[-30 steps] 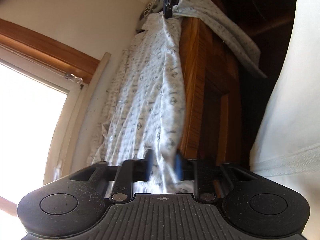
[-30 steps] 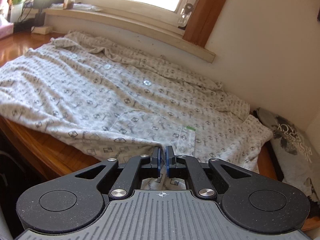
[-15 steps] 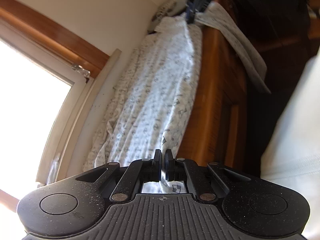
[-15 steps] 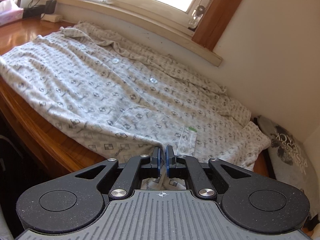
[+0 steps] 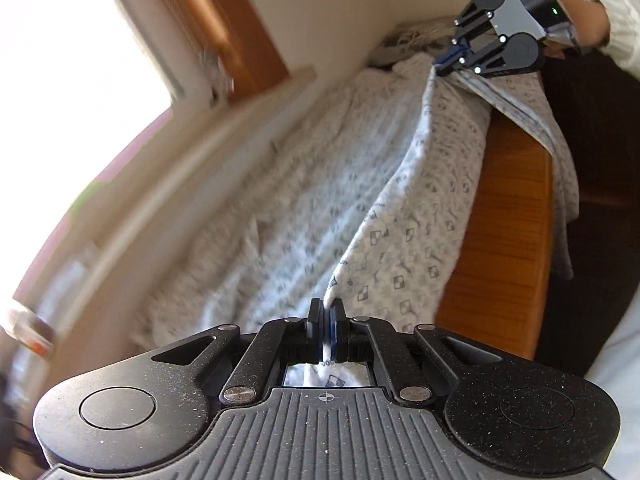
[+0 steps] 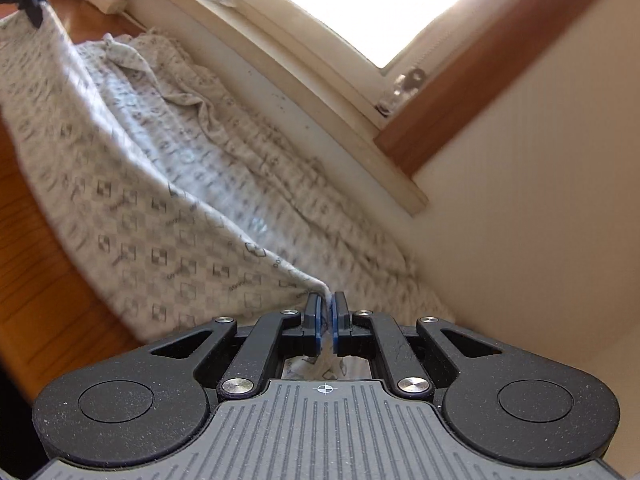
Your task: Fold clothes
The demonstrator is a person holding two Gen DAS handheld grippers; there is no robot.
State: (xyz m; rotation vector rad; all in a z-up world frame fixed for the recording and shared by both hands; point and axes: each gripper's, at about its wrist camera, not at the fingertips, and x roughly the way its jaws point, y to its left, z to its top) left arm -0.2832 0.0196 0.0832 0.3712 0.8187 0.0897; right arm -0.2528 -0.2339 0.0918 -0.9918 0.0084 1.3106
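Your left gripper (image 5: 326,312) and right gripper (image 6: 327,307) both pinch the grey patterned cotton shirt (image 5: 360,200) lifted over the wooden table (image 5: 508,240); a cream windowsill (image 6: 320,92) borders it.

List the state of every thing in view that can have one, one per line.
left gripper: shut on the shirt's near edge.
right gripper: shut on the same edge, farther along.
shirt: near edge lifted and stretched between both grippers, rest lying rumpled on the table.
table: partly covered by the shirt, wood edge bare.
window: brightly lit; open or closed cannot be told.
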